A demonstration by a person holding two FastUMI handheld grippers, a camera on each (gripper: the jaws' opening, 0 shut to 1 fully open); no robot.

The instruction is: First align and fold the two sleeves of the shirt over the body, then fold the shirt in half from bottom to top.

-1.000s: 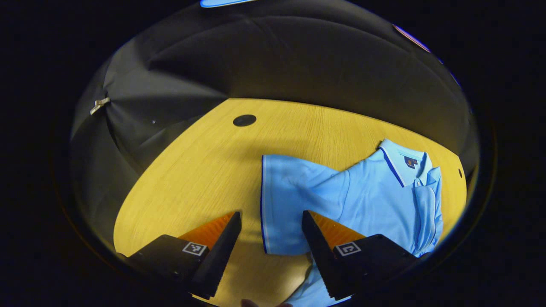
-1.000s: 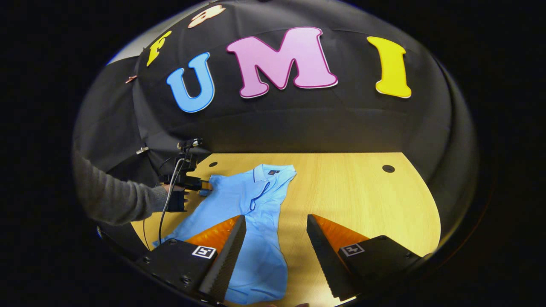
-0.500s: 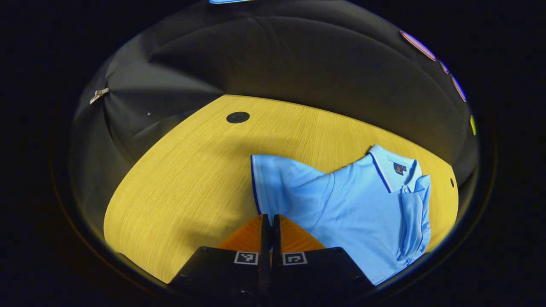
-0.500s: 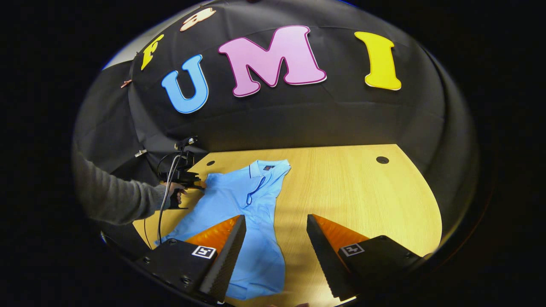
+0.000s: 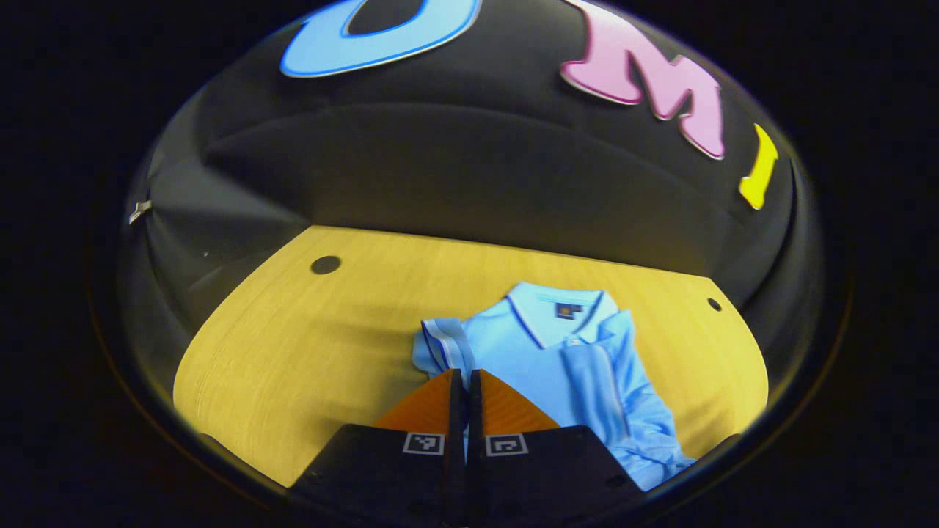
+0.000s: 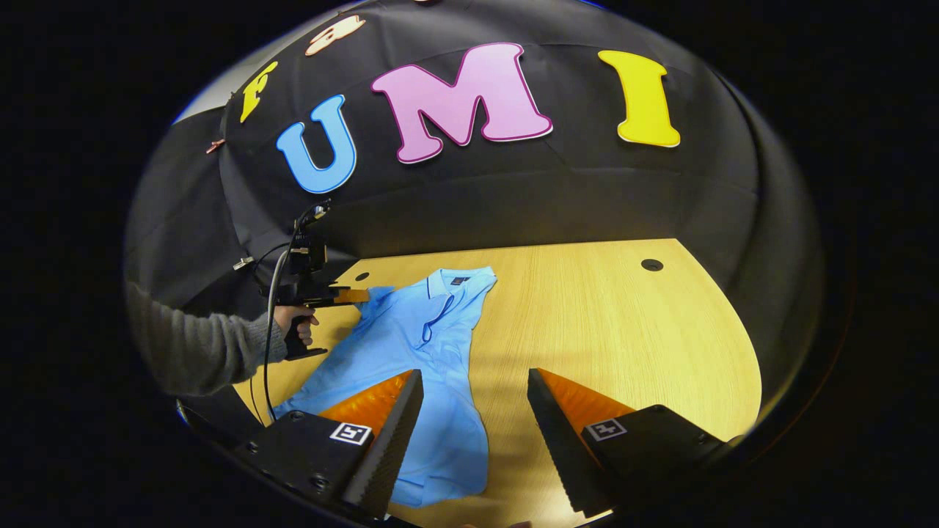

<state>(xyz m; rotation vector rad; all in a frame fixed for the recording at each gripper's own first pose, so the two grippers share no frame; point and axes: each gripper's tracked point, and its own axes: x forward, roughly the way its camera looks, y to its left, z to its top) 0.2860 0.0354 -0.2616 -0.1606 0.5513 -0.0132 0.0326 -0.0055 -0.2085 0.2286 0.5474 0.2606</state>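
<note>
Left gripper (image 5: pixel 460 375): jaws closed, sleeve (image 5: pixel 439 350) pinched, lower centre.
Right gripper (image 6: pixel 475 380): jaws wide apart, nothing held.
Shirt (image 6: pixel 418 359): laid on table (image 6: pixel 623 337), centre-left.

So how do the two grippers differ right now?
The left gripper has its fingers closed together, pinching the shirt's left sleeve; the right gripper has its fingers wide apart and holds nothing. The left one sits at the shirt's shoulder, the right one hovers above the hem end. Both are over the wooden table.
</note>
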